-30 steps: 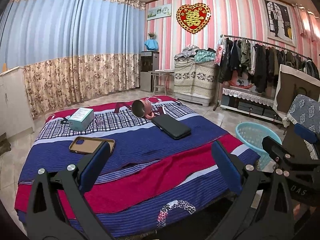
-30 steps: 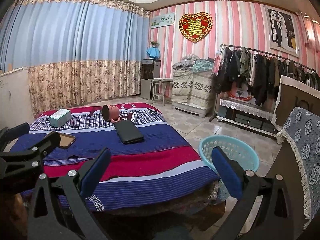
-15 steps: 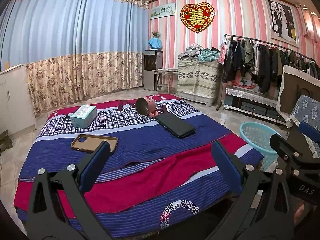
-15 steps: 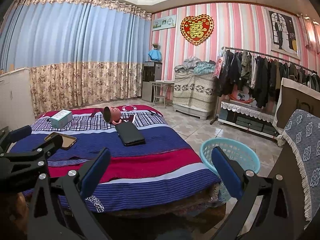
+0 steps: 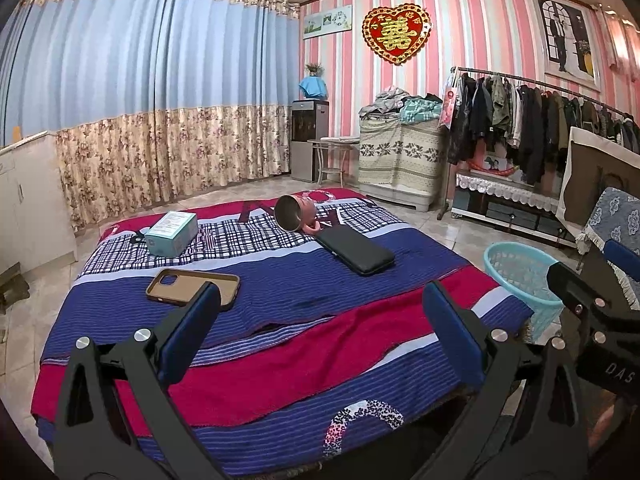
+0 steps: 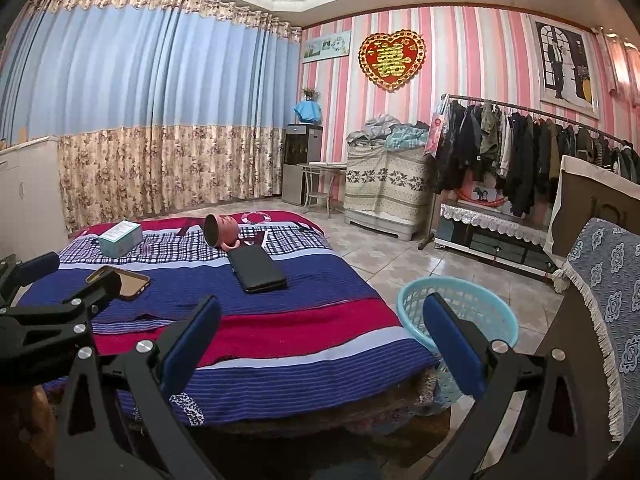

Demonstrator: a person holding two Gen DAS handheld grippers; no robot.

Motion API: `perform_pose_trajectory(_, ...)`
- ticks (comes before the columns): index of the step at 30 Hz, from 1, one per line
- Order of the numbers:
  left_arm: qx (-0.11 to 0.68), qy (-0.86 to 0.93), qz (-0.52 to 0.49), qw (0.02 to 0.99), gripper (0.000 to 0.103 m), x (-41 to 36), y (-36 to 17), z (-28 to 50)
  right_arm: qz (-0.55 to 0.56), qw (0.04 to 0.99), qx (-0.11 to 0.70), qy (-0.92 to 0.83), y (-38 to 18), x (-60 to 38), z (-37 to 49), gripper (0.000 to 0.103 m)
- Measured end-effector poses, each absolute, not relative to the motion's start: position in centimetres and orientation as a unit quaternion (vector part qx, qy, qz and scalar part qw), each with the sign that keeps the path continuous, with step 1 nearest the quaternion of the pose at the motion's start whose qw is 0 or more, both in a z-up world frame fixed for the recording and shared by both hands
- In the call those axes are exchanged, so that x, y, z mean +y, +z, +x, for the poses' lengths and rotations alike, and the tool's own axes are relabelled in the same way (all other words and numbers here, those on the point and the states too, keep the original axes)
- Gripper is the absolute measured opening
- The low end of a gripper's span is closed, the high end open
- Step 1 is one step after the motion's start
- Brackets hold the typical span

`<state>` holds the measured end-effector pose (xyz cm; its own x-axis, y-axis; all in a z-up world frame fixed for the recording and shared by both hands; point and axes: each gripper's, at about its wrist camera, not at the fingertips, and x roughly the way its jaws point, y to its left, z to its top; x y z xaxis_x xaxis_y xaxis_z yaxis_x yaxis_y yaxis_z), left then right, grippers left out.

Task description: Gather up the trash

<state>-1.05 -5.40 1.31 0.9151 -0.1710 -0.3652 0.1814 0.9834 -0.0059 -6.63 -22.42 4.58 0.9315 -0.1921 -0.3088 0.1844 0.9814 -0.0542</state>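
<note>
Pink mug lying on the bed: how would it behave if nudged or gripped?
The pink mug lies on its side, so it may roll, though its handle and the soft bedspread probably limit that. It looks rigid, likely breakable.

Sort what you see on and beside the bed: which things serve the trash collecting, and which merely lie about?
For the job: teal basket; small box; left tool and right tool, both open.

Lying about: tipped pink mug; phone case; black case.
</note>
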Motion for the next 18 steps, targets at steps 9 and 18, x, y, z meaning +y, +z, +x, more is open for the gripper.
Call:
perform_pose_trajectory(9,0.183,-0.089,0.015,0.979,0.098,-5.26,1.23,-1.07,-0.012,0.983,0.158,-0.096,4.52,-22.53,-6.72,0.099)
perform_pose_trajectory(18,0.174,-0.088,0.021,0.981,0.098,-5.27,0.92,-1.47,-0.011,0.983,0.152,-0.102,4.49,-23.12,-6.89,0.099)
